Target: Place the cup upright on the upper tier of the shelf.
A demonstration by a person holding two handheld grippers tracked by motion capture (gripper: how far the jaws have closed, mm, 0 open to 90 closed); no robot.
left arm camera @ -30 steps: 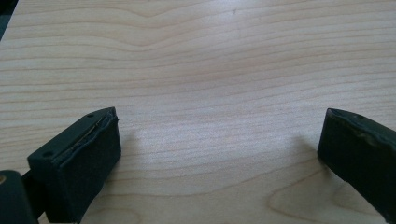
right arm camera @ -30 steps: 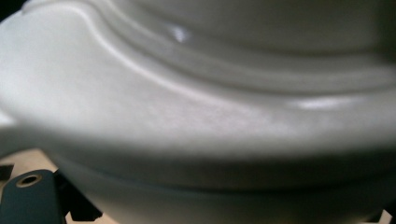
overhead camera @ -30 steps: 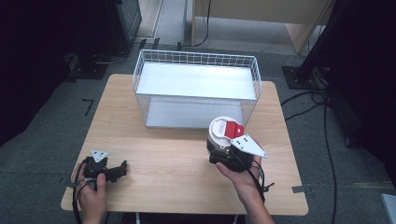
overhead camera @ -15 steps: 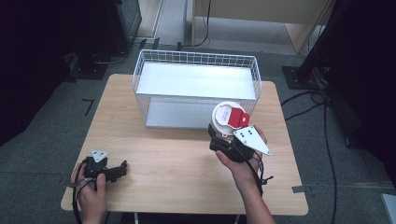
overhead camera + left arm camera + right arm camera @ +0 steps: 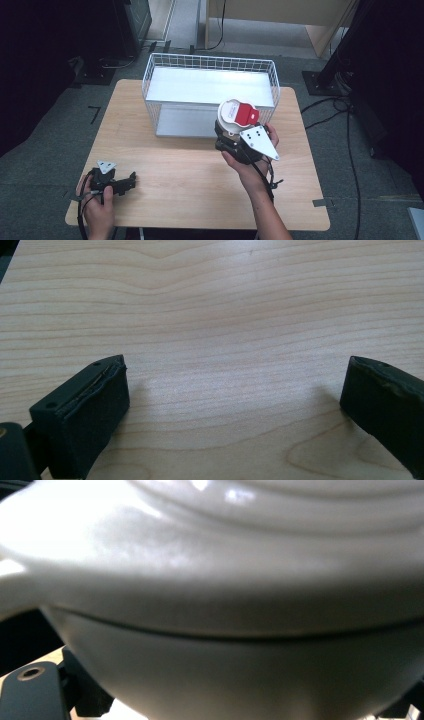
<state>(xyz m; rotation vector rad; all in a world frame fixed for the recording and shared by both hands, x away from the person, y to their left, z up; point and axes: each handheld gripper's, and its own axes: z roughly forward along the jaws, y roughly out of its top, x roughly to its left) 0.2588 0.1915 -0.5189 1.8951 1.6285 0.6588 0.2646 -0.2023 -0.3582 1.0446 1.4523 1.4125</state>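
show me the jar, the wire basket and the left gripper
jar (image 5: 238, 112), high view, on its white and red lid.
wire basket (image 5: 150, 85), high view, on its left rim.
left gripper (image 5: 131, 179), high view, between its jaw tips.

no readable text, no labels, no brands, no numbers, no signs anywhere

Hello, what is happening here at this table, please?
A person works at a wooden table with a gripper in each hand. The right gripper holds a white container with a white-and-red lid, raised just in front of a white wire basket that stands at the far side of the table. The container is not in the basket yet. The left gripper lies low at the near left corner, its fingers wide open with nothing between them.
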